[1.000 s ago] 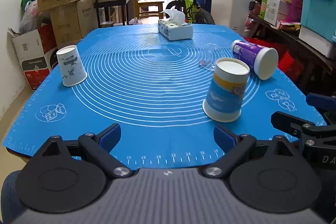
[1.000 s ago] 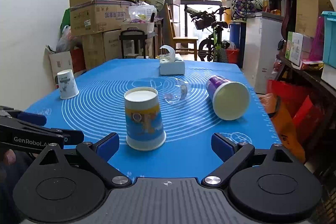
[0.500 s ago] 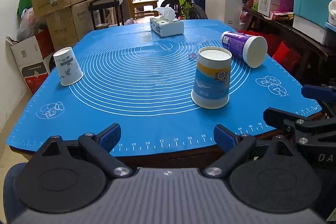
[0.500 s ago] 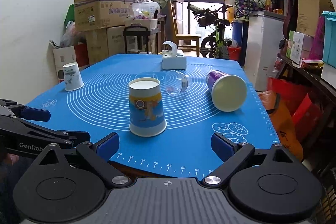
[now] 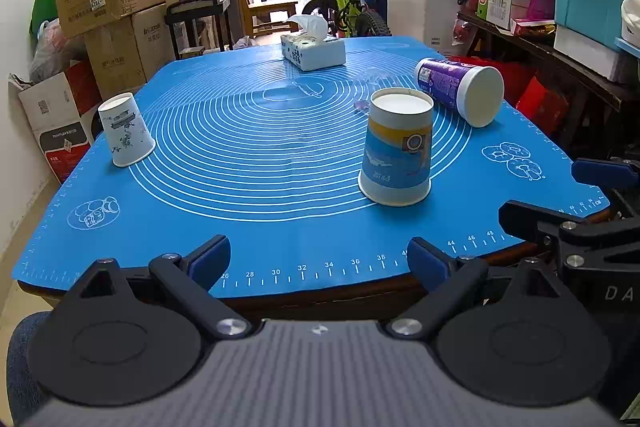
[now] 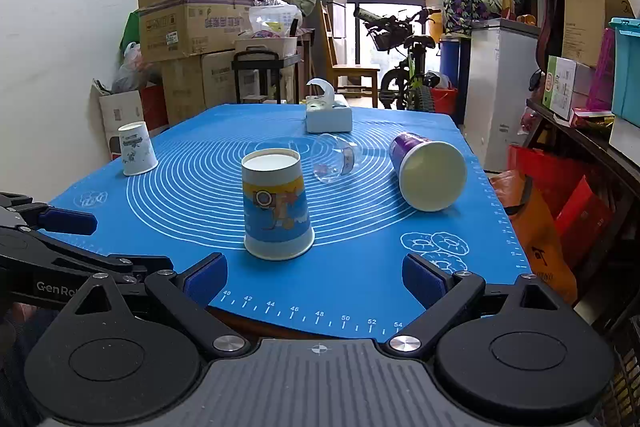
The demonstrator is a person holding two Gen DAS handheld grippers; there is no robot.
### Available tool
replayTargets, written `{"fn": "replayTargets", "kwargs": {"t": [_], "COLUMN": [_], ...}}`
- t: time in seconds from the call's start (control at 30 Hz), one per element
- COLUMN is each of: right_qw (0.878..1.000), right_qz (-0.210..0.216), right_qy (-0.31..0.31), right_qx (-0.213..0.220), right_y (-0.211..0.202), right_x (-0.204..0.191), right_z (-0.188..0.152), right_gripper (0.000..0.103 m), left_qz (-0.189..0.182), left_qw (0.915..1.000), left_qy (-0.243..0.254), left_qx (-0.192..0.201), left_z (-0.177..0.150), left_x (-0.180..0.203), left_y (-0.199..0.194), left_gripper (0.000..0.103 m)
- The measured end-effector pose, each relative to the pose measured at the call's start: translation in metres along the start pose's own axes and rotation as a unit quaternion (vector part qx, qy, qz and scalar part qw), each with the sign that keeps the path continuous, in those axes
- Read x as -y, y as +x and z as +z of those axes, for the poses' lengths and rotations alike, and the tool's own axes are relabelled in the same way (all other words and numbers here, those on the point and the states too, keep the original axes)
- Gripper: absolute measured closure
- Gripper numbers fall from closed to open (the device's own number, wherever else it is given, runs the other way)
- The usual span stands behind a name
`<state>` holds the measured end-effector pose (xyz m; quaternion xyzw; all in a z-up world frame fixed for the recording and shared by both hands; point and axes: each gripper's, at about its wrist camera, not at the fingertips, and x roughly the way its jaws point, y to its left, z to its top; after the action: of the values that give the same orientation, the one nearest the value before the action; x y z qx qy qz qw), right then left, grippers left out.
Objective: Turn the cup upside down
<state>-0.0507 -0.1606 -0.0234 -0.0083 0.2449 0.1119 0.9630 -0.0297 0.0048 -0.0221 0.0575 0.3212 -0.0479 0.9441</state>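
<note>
Two grippers hang at the near edge of the blue mat [image 5: 256, 155], both with fingers spread wide and nothing between them. The left gripper [image 5: 318, 259] sits beside the right gripper [image 6: 314, 277], each showing in the other's view. The blue and yellow paper cup [image 6: 277, 205] stands upside down on the mat, rim down, just ahead of the right gripper. Behind it a clear glass [image 6: 334, 163] lies on its side, and a purple cup [image 6: 430, 175] lies tipped over nearby. A white cup [image 5: 126, 129] stands upside down at the left edge. A tissue box [image 5: 313, 49] sits at the far end.
</note>
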Motion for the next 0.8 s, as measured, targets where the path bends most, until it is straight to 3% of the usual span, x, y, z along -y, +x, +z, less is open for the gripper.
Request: {"fn": "replayTargets", "kwargs": {"t": [0.8], "right_qw": [1.000], "right_qz": [0.000], "right_qy": [0.002], "right_qx": [-0.002], "right_y": [0.0005], "right_x": [0.0008], "right_z": [0.0001], "right_gripper": [0.009], "left_qz": [-0.002], "left_qw": [1.0000], "left_qy": [0.001], "left_qx": [-0.003], "left_z": [-0.0008], "left_x": [0.0009], "left_y": [0.0005], "left_gripper": [0.009]}}
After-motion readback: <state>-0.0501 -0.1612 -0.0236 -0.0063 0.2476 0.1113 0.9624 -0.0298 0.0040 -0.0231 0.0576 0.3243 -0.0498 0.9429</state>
